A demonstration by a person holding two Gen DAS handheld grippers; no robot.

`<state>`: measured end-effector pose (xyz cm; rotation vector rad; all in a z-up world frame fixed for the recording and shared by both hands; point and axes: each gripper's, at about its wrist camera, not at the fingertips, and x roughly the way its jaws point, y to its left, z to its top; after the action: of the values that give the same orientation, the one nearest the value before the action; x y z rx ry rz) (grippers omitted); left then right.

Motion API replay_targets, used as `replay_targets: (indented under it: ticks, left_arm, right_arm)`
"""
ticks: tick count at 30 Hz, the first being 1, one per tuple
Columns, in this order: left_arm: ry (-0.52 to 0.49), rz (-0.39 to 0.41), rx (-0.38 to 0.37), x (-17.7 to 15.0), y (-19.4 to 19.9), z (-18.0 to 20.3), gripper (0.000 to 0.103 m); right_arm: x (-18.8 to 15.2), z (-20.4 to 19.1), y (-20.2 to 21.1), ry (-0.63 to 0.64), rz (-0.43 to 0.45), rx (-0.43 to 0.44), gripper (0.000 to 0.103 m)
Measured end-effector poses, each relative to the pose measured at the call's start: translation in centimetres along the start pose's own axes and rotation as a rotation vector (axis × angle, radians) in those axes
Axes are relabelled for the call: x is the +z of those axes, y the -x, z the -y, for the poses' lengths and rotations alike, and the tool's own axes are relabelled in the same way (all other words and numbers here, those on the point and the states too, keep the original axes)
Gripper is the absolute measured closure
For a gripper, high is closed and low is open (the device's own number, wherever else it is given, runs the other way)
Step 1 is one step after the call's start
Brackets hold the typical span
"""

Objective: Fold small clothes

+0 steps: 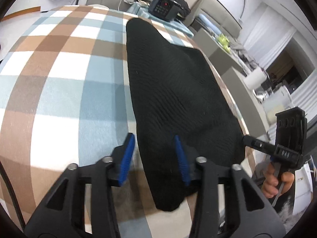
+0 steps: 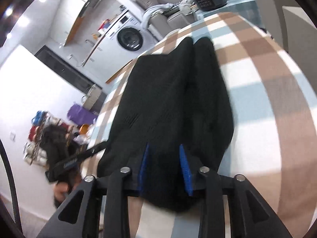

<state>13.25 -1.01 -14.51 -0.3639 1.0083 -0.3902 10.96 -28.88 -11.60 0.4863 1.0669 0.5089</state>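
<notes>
A: where's the garment?

B: black ribbed knit garment (image 1: 178, 91) lies lengthwise on the bench, on the brown, blue and white checked cloth (image 1: 59, 75); near end hangs over the front edge; far end tapers to a narrow tip toward the black box with a keypad and red light (image 1: 164, 7).

A: left side?

B: left gripper (image 1: 156, 156) sits over the near left edge of the garment; blue ribbed fingers (image 1: 126, 158) spread apart; one pad over the checked cloth, the other over the black knit; nothing clamped between them.

A: right?

B: right gripper (image 2: 165, 168) is at the near end too; its blue fingers (image 2: 185, 170) are apart, black fabric between and under them; cannot tell whether they pinch it. From the left wrist view its tip touches the garment's right corner, and a hand (image 1: 275, 180) squeezes its handle.

A: folds?

B: right wrist view shows a lengthwise crease running down the garment (image 2: 178, 99); frame is motion-blurred; white front-loading washing machine (image 2: 128, 37) behind the bench.
</notes>
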Motion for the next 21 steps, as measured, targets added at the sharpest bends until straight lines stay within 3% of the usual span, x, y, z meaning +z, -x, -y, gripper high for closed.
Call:
replay_targets:
  ticks: [3,5,7,11,13,15,18,21]
  left_arm:
    - [-0.019,-0.022,0.004,-0.9,-0.5,0.3,0.063]
    - [-0.026,-0.015,0.003,-1.2,-0.8,0.5,0.078]
    - [-0.035,0.001,0.016,-1.3,-0.8,0.5,0.084]
    - [-0.016,0.006,0.022,-1.5,-0.7,0.1,0.084]
    - [-0.008,0.009,0.035,-1.5,-0.3,0.1,0.082]
    - [-0.003,0.009,0.035,-1.7,0.3,0.1,0.078]
    - [-0.013,0.002,-0.002,-2.3,1.1,0.4,0.058]
    - [-0.049,-0.022,-0.021,-3.3,1.4,1.2,0.056]
  right_arm:
    - [-1.9,-0.9,-0.7,0.044,-0.033,-0.037,0.07]
    - [-2.3,-1.3,-1.0,0.073,-0.021,-0.067,0.089]
    - [-2.2,-1.6,-0.7,0.096,-0.003,-0.049,0.097]
    - [-2.2,-2.5,-0.3,0.152,-0.002,-0.113,0.098]
    - [-2.6,-1.9,-1.0,0.146,-0.046,-0.164,0.098]
    - [-2.8,-1.6,-0.6,0.119,-0.033,-0.142,0.095]
    - [-3.1,-1.4,0.0,0.114,-0.04,-0.101,0.086]
    - [-3.6,-1.2,-0.3,0.128,-0.06,-0.122,0.086]
